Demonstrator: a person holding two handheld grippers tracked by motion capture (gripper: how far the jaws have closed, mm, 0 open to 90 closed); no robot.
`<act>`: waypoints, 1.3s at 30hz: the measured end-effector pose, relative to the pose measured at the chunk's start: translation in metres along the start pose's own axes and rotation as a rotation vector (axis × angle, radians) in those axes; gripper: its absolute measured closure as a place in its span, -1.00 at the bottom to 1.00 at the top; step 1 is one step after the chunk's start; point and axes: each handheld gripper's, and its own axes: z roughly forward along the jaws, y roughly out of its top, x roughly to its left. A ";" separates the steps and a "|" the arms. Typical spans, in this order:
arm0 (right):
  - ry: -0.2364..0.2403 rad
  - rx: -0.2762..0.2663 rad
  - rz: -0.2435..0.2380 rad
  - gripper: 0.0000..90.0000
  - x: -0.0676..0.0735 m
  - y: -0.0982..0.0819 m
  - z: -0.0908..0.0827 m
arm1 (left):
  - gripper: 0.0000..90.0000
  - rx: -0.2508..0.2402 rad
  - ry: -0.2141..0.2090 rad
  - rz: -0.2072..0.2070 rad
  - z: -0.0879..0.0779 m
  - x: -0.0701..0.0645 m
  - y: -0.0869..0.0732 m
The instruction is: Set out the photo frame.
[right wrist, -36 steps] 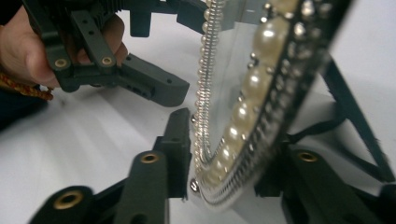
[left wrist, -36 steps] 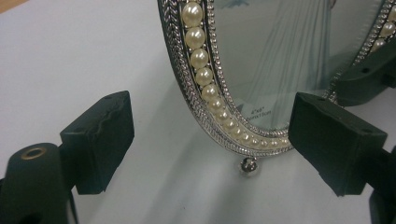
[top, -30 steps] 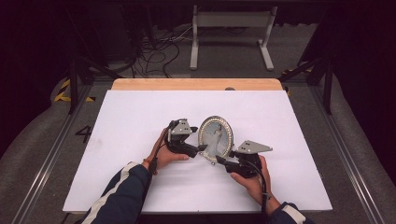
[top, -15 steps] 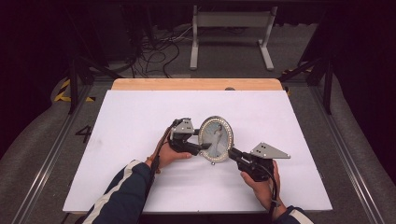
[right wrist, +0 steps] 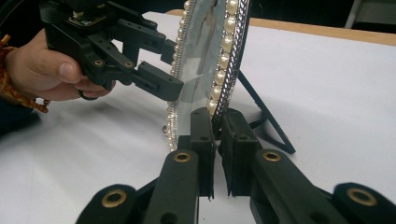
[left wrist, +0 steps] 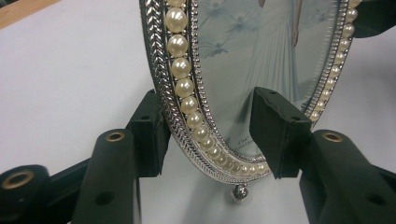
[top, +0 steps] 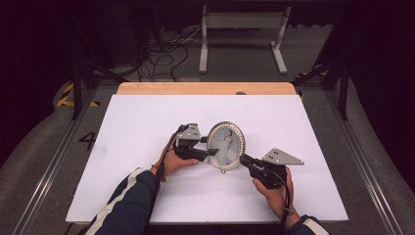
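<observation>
Standing upright near the middle of the white table (top: 147, 196), the oval picture frame (top: 226, 146) is being handled from both sides. Its rim is lined with pearls and silver, and a thin black stand (right wrist: 271, 123) is propping it up from behind. The right gripper (right wrist: 217, 126) is pinching the frame's lower edge, its jaws nearly together with the rim clamped between them. The left gripper (left wrist: 215, 135) is straddling the opposite edge; its jaws have just been closing, one sitting behind the rim and the other in front of the glass. Whether those pads are already pressing on the frame cannot be told. A person's hand (top: 172, 164) is gripping the left tool's handle, resting just beside the frame.
</observation>
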 end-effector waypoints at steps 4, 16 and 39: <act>0.002 0.004 0.006 0.87 -0.002 0.000 0.002 | 0.16 0.019 0.024 0.007 -0.003 -0.003 0.000; 0.003 0.005 0.001 0.86 -0.004 0.004 0.008 | 0.22 0.045 0.060 0.005 -0.010 -0.007 -0.005; -0.012 0.017 -0.022 0.82 -0.004 0.006 0.015 | 0.25 -0.001 0.116 0.033 -0.029 -0.017 -0.010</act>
